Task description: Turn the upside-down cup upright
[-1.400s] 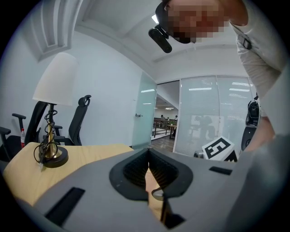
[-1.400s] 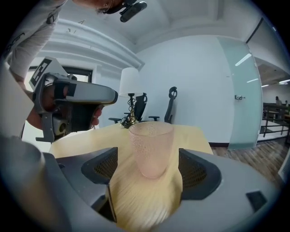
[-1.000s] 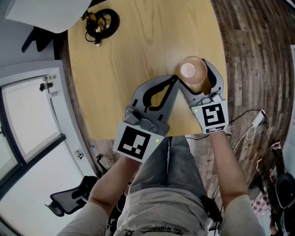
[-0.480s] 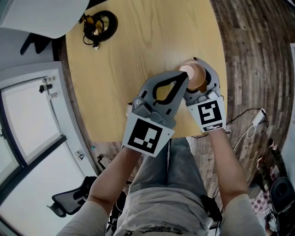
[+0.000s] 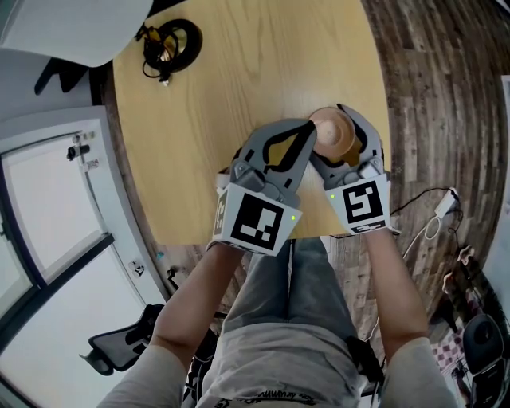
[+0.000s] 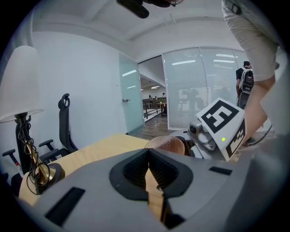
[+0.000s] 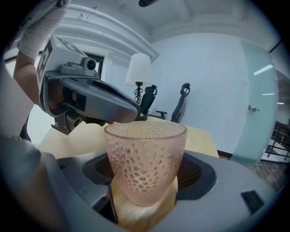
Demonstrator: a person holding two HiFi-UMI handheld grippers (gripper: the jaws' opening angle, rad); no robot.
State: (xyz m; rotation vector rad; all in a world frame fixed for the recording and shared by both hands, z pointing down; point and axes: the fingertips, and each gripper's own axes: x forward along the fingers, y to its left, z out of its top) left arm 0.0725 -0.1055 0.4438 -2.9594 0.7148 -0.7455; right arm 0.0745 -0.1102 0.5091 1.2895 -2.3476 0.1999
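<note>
A pink dimpled glass cup [image 5: 333,134] sits between the jaws of my right gripper [image 5: 336,126], which is shut on it near the table's right edge. In the right gripper view the cup [image 7: 145,163] shows its wider end uppermost, with wood grain beneath it; I cannot tell whether it touches the table. From above, the cup looks tipped toward the left. My left gripper [image 5: 309,127] is shut and holds nothing, its tip right beside the cup. In the left gripper view the cup [image 6: 165,144] appears just past the closed jaw tips [image 6: 147,154].
The round wooden table [image 5: 239,72] carries a lamp base with coiled cable [image 5: 169,40] at the far left, under a white shade [image 5: 80,20]. The table edge runs just in front of the person's legs. Office chairs [image 6: 63,122] stand beyond the table.
My left gripper has moved forward and right until its tip reaches the cup. The cup in my right gripper has turned, so its pale end no longer faces straight up.
</note>
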